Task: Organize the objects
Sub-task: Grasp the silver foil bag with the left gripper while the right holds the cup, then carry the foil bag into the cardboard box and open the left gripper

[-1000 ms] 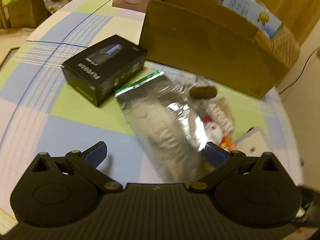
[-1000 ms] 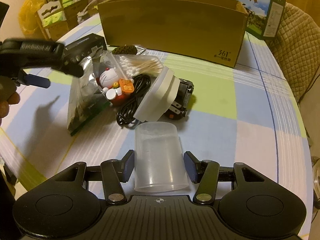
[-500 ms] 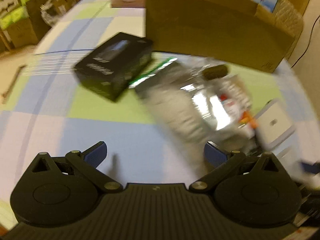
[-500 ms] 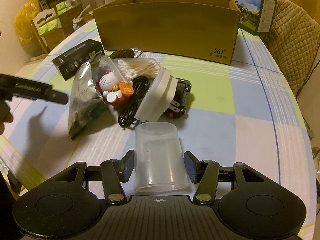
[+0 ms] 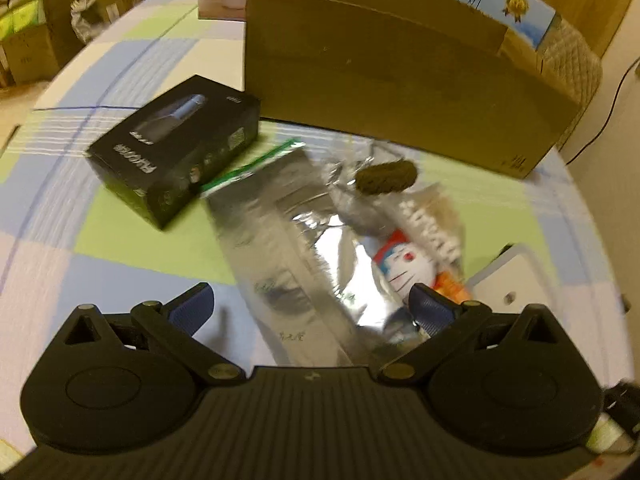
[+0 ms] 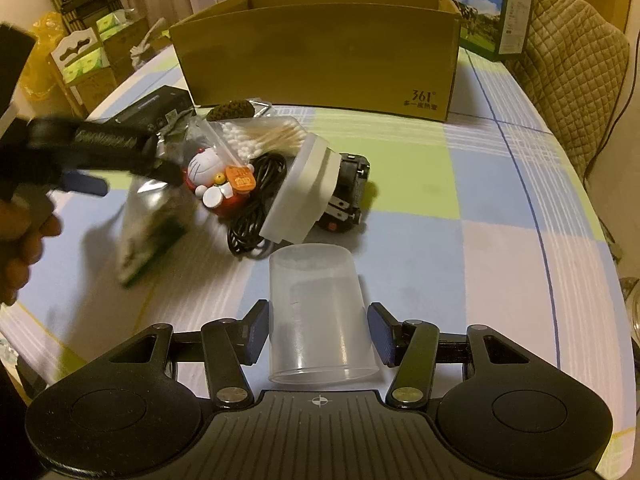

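The right gripper (image 6: 318, 330) holds a clear plastic cup (image 6: 320, 320) between its fingers (image 6: 256, 332), which press on the two sides of the cup near its open rim; the cup is just above the counter (image 6: 460, 248), in front of the pile of small things. I judge the cup to be very light and thin-walled, smooth and a little slippery, so a strong squeeze may bend it, and a hold near the rim, where the wall is stiffer, seems the better place. The left gripper (image 5: 310, 306) has its fingers (image 5: 192, 306) spread wide and empty above a silver zip bag (image 5: 280, 248) that lies flat on the counter, beside a black box (image 5: 176, 148). This bag looks soft, limp and glossy; I think it must be taken at an edge or at the green zip strip, not on its flat face. A toy cat figure (image 6: 210, 176), cotton swabs (image 6: 260, 136) and a black cable (image 6: 256, 208) lie close together. The cardboard box (image 6: 320, 60) stands behind them, open at the top, and is probably where the things should go.
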